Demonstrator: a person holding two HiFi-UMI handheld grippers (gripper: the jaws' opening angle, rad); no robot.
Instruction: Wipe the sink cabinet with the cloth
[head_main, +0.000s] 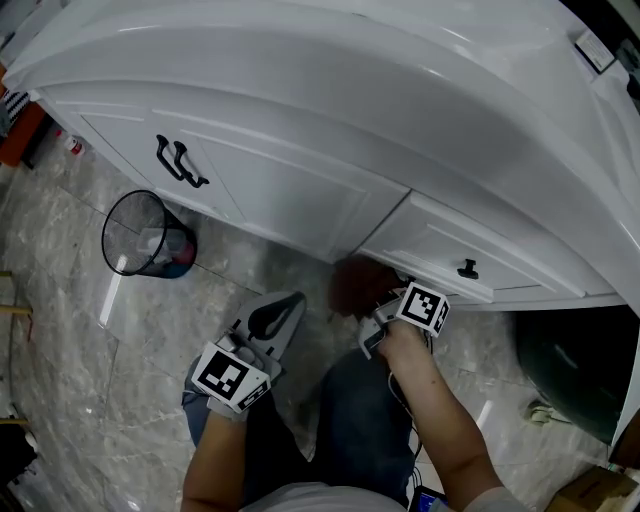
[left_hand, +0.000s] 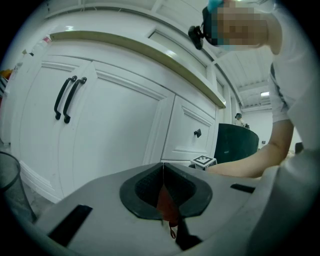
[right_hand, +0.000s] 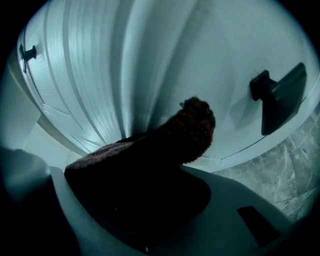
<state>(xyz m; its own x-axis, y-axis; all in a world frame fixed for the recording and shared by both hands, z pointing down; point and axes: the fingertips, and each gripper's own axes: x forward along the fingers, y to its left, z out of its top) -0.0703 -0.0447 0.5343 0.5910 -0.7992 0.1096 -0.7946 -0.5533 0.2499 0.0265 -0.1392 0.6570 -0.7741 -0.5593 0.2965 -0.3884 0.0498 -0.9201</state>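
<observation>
**Brown cloth at the cabinet's lower front**

Pinched in the right gripper (head_main: 368, 312), the cloth (head_main: 352, 285) presses on the sink cabinet (head_main: 300, 190) just left of the drawer knob (head_main: 467, 269). The left gripper (head_main: 275, 318) hangs nearer, jaws pressed together. Wiping looks under way; no surface shows what is already done.

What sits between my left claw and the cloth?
Nothing but bare marble floor separates the left claw from the cloth, seen in the head view.
</observation>
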